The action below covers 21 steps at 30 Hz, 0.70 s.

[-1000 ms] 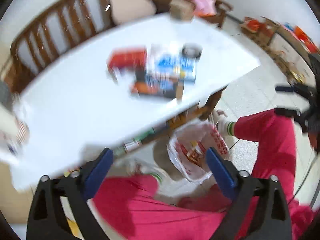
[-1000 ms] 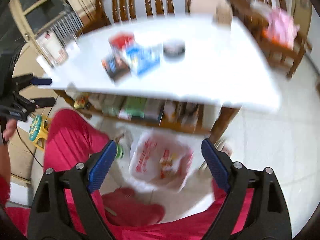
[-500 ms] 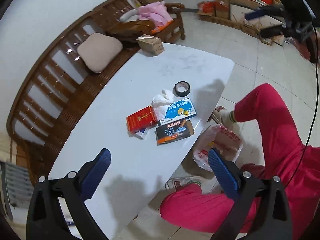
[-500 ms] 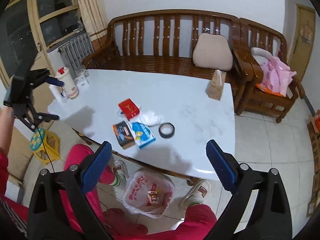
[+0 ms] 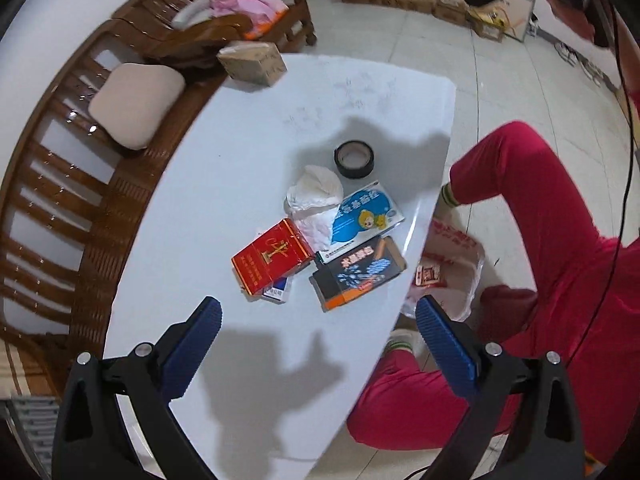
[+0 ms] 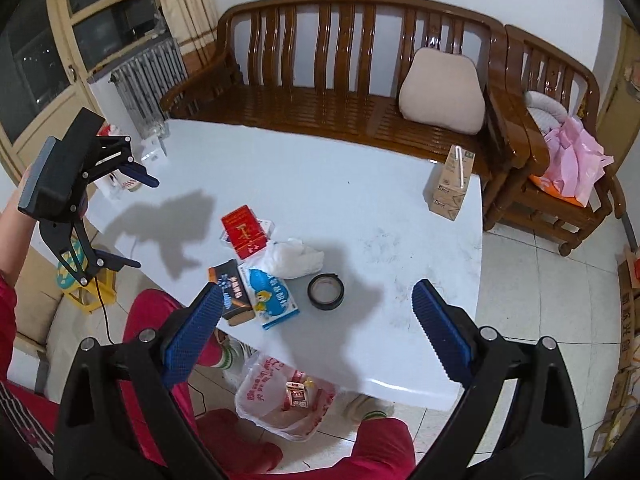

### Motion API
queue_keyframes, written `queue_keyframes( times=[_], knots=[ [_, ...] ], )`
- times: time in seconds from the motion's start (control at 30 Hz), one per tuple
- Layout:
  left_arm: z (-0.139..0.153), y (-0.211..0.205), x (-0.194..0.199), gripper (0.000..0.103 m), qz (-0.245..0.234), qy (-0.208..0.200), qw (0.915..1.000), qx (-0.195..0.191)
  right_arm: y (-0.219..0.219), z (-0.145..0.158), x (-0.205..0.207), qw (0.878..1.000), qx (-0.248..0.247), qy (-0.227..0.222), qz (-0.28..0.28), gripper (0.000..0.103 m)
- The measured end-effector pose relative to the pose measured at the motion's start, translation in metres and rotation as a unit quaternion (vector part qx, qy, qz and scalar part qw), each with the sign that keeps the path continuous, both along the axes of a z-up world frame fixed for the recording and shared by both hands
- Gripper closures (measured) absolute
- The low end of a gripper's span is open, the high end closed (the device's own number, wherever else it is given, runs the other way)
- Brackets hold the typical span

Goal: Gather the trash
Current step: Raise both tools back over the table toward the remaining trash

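Note:
On the white table [image 5: 248,128] [image 6: 360,184] lies a cluster of trash: a red box [image 5: 272,258] [image 6: 244,232], a crumpled tissue [image 5: 316,192] [image 6: 294,258], a blue-and-white box [image 5: 366,216] [image 6: 270,294], a black box [image 5: 358,272] [image 6: 232,290] and a roll of black tape [image 5: 354,159] [image 6: 326,291]. A plastic bag [image 5: 452,268] [image 6: 286,396] with trash in it sits on the floor between the person's legs. My left gripper [image 5: 318,324] hovers open above the table's near side. My right gripper [image 6: 316,312] is open and held high over the table edge.
A brown carton [image 6: 452,188] [image 5: 252,62] stands at the table's far corner. A wooden bench [image 6: 340,80] with a cushion [image 6: 442,92] runs along the table. An armchair [image 6: 560,184] holds pink cloth. The person's red-trousered legs [image 5: 560,240] are by the table edge.
Both grippers have risen from low by the floor bag to high above the table. The views now look down on the trash cluster. Both stay open.

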<state>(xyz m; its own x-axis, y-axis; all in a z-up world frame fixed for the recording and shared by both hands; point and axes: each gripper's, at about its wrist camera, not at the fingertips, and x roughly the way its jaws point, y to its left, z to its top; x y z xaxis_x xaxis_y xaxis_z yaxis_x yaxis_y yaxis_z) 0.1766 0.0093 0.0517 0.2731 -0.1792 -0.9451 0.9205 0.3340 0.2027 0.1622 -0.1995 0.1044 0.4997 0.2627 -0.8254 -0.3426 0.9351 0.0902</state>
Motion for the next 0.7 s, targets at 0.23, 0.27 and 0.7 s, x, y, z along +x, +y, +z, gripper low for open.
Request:
queue_keyframes(
  times=[0.23,0.27,0.7],
  knots=[
    [-0.044,-0.014,0.033,0.008,-0.024,0.028,0.9988,0.032,0.002,-0.045,0.043,0.999,-0.015,0.045,0.009,0.010],
    [-0.051,-0.015,0.039,0.008,-0.027,0.034,0.9984,0.035,0.002,-0.051,0.046,0.999,-0.018,0.049,0.011,0.010],
    [-0.108,-0.026,0.080,0.008,-0.053,0.085,0.9927,0.067,0.013,-0.150,0.094,0.988,-0.053,0.142,0.036,0.010]
  ],
)
